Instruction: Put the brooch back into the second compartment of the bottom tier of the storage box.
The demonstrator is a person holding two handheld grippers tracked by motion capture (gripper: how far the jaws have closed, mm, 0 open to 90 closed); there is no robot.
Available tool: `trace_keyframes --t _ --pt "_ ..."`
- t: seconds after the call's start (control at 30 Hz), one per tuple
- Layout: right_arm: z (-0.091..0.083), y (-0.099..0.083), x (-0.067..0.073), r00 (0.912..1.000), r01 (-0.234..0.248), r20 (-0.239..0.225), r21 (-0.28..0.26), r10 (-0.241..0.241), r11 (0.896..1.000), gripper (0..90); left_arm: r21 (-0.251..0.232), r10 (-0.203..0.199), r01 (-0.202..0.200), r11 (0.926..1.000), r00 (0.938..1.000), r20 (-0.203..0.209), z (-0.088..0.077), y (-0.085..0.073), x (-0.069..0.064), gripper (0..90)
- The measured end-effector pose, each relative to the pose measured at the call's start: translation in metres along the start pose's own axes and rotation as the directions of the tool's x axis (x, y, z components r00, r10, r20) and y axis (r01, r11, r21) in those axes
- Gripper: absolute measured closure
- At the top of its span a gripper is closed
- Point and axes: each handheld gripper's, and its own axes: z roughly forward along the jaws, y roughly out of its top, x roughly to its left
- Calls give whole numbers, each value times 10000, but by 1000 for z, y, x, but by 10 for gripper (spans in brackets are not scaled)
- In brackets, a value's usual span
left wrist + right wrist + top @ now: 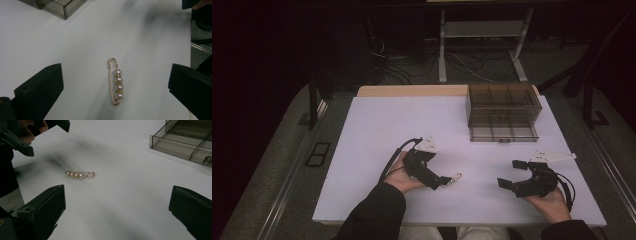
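The left tool point(451, 178) is spread wide, grasping nothing, and lies low over the white table point(377, 130). Just past its tips lies a gold pin point(115, 81) strung with four pearls, flat on the table and between the two tools. The right tool point(511, 174) is also released, its jaws far apart, pointing toward the pin from the other side. A smoky clear plastic box point(503, 111) with compartments stands farther back, well apart from the pin.

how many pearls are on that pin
4, strung in a row along one side of the gold pin, which lies flat on the white table between the open jaws of the left gripper.
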Motion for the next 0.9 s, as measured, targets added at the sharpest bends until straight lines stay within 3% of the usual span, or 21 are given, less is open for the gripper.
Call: trace_keyframes --t 0.9 --pt "0 0 0 10000 32 -36 31 -32 10000 5 488 -237 227 9986 9995 197 28 -1 12 0"
